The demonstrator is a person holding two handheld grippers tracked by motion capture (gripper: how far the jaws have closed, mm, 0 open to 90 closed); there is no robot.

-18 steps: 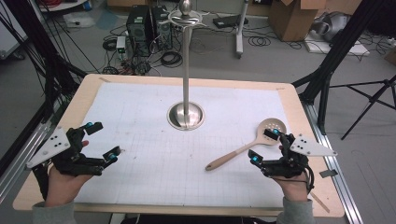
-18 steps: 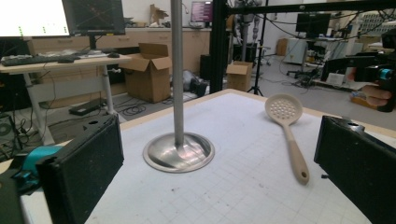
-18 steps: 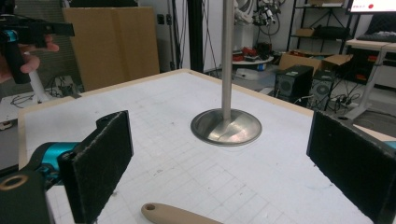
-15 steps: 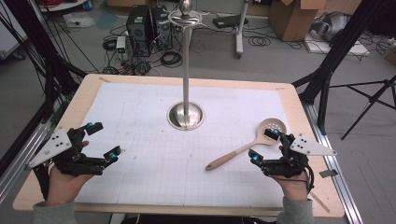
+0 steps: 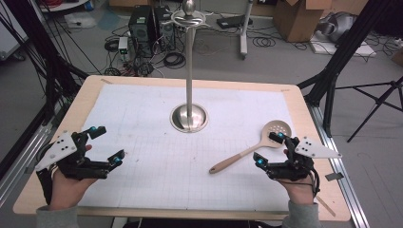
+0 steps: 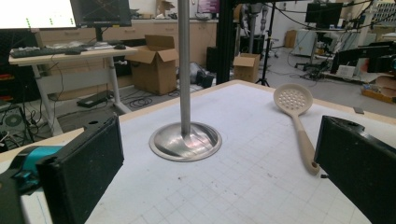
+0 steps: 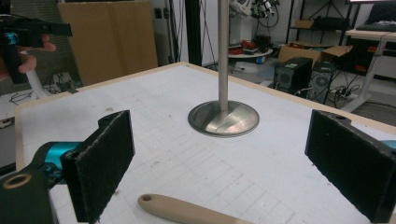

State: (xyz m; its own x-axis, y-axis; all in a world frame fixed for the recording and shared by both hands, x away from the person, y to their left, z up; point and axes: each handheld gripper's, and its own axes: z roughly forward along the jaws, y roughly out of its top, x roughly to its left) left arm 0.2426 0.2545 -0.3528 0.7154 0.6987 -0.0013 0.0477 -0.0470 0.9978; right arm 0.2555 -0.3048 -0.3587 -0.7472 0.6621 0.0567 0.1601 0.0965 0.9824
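Fingers of both grippers are spreading wide and gripping nothing. The left gripper (image 5: 105, 144) is hovering over the near left part of the table (image 5: 85, 95), its pads (image 6: 88, 161) apart with bare gridded mat (image 5: 142, 118) between them. The right gripper (image 5: 269, 149) is hanging at the near right, jaws released, just beside the slotted spoon (image 5: 249, 149) without touching it; the spoon's handle is running toward the table's middle from the jaws and its round bowl is lying just beyond the farther fingertip.

From the left gripper view the whole spoon (image 6: 296, 121) is showing, lying flat ahead and to the right between the jaws. The right gripper view is catching the handle end (image 7: 187, 211) with its hole, low between the pads (image 7: 105, 158), and the other hand (image 7: 28, 53) far off at upper left.

Straight ahead of both pairs of fingers a metal stand (image 5: 189, 116) is rising on a round base, its pole upright. Cardboard boxes (image 5: 297, 16), computer towers (image 5: 149, 21) and cables are sitting on the floor beyond.
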